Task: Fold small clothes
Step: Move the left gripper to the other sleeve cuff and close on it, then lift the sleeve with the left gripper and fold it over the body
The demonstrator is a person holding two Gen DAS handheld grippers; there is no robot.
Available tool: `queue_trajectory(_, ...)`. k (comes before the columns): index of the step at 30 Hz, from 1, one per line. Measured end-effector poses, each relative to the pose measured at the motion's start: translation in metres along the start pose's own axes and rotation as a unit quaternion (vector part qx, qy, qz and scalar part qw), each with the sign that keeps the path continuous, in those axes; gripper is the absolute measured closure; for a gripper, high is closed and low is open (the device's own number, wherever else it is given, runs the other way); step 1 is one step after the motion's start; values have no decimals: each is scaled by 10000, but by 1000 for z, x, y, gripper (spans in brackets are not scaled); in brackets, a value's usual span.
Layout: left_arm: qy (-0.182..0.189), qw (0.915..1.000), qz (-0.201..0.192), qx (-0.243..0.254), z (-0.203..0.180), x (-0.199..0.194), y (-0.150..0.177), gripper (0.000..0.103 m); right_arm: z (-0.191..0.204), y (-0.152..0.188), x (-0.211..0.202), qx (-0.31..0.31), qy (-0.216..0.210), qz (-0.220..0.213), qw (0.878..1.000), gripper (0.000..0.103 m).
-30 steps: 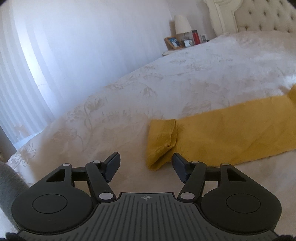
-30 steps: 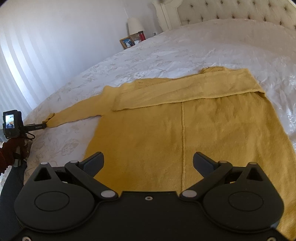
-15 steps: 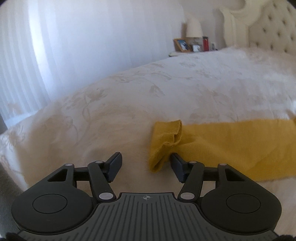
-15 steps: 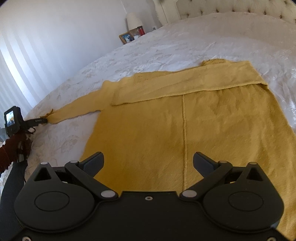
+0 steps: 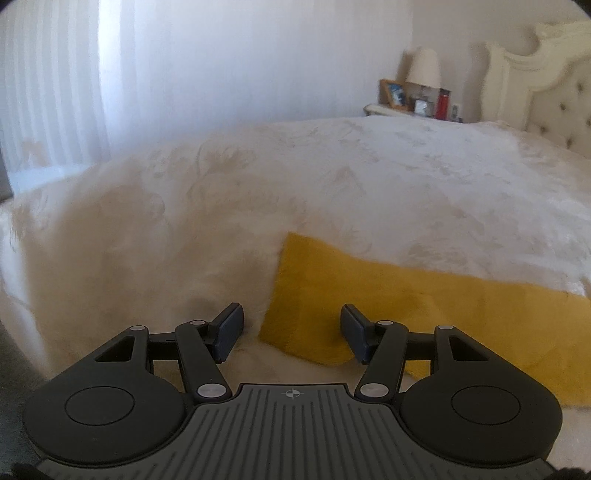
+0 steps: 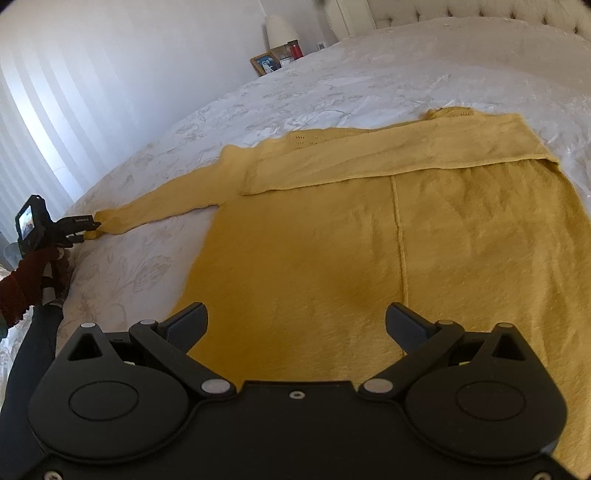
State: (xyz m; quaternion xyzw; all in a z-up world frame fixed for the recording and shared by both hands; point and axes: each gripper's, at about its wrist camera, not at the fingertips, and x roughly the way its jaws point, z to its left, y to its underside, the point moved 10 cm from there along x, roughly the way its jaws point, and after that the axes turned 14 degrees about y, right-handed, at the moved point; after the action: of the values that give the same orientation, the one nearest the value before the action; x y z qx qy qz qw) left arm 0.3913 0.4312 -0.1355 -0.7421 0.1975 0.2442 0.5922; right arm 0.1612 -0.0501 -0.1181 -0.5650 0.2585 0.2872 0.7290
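Sweater (image 6: 332,266) on bedspread (image 6: 332,85) (no readable writing)

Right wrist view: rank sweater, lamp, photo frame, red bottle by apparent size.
1. sweater
2. lamp
3. photo frame
4. red bottle
Frame and bottle look close, so that order is unsure; all three sit far from the camera.

The sweater (image 6: 332,258) lies spread flat on the bed (image 6: 332,85), one sleeve (image 6: 388,158) folded across its upper part and the other sleeve (image 6: 159,206) stretched out to the left. The left tool (image 5: 291,328) sits at that sleeve's cuff (image 5: 295,295), near the bed's left edge, the cuff between its fingers. The right tool (image 6: 295,325) hangs over the sweater's near hem; a lamp (image 6: 282,27) and picture frame (image 6: 266,63) stand beyond the bed's far left side, beside the headboard (image 6: 461,13).
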Motion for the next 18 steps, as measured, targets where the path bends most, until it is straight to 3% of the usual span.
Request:
queue_trajectory(4, 86, 9993, 164, -336, 4, 12, 5, 46, 0, 1, 2, -63, 28, 24, 10000, 1)
queue_trajectory(5, 138, 9993, 172, -305, 2, 13, 5, 52, 0, 1, 2, -68, 32, 32, 10000, 1)
queue_trajectory(6, 247, 9993, 143, -236, -2, 13, 4, 86, -1, 1, 2, -65, 31, 38, 10000, 1)
queue_trajectory(7, 454, 9986, 132, -238, -5, 13, 2, 96, -1, 1, 2, -61, 30, 40, 10000, 1)
queue_trajectory(12, 734, 9956, -190, -546, -23, -11, -19, 96, -6, 2, 0, -18, -12, 39, 10000, 1)
queue_trajectory(18, 1476, 9876, -491, -215, -101, -68, -65, 96, -18, 5, -7, 42, -103, -14, 9999, 1)
